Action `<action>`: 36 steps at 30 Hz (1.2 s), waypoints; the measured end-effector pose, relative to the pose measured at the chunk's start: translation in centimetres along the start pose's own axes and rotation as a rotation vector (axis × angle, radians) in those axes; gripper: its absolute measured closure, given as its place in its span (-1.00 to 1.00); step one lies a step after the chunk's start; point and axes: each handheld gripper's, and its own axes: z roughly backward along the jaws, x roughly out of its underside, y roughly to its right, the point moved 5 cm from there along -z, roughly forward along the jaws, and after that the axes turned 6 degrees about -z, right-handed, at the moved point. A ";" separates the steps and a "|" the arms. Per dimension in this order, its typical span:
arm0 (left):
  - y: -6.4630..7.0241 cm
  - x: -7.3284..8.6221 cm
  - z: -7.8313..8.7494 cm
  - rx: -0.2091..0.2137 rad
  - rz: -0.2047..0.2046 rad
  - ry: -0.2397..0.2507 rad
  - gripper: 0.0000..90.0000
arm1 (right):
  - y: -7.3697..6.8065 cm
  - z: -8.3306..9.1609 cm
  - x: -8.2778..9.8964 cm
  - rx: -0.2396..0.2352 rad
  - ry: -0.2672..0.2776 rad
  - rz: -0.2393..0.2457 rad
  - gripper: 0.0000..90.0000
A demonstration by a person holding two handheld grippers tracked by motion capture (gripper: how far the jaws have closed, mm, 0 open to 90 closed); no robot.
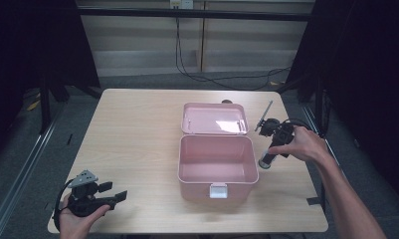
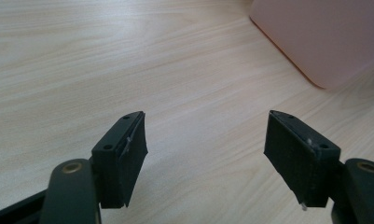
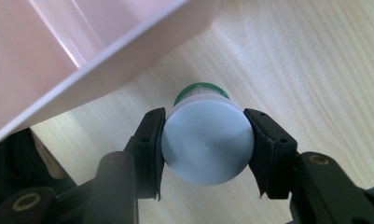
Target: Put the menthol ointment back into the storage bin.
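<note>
An open pink box (image 1: 218, 180) stands mid-table, empty inside, its lid (image 1: 214, 119) folded back flat behind it. Just right of the box, my right gripper (image 1: 271, 152) is shut on a small bottle (image 1: 264, 162). The right gripper view looks down on the bottle's white cap (image 3: 207, 142), clamped between the pads of my right gripper (image 3: 205, 122); a green band (image 3: 201, 87) shows beyond the cap, and the box wall (image 3: 105, 56) is close by. At the front left corner my left gripper (image 1: 115, 191) is open over bare wood. My left gripper (image 2: 205, 140) holds nothing, and the box (image 2: 324, 42) lies ahead to the right.
The wooden table (image 1: 132, 134) has free room on its left half. A small dark object (image 1: 227, 101) peeks out behind the lid. A black cable (image 1: 222, 79) runs over the floor beyond the far edge. Black tape (image 1: 312, 200) marks the right edge.
</note>
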 end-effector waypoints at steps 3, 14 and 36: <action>0.0 0.0 0.0 -0.001 -0.002 -0.001 -0.35 | -0.2 0.5 -0.1 -0.001 -0.003 0.007 0.14; 0.0 0.0 0.0 -0.004 -0.004 -0.001 -0.35 | -1.3 3.0 -0.7 0.035 -0.045 0.061 0.14; 0.0 0.0 0.0 -0.006 -0.006 -0.001 -0.35 | -5.2 6.3 -4.6 0.038 -0.009 0.156 0.14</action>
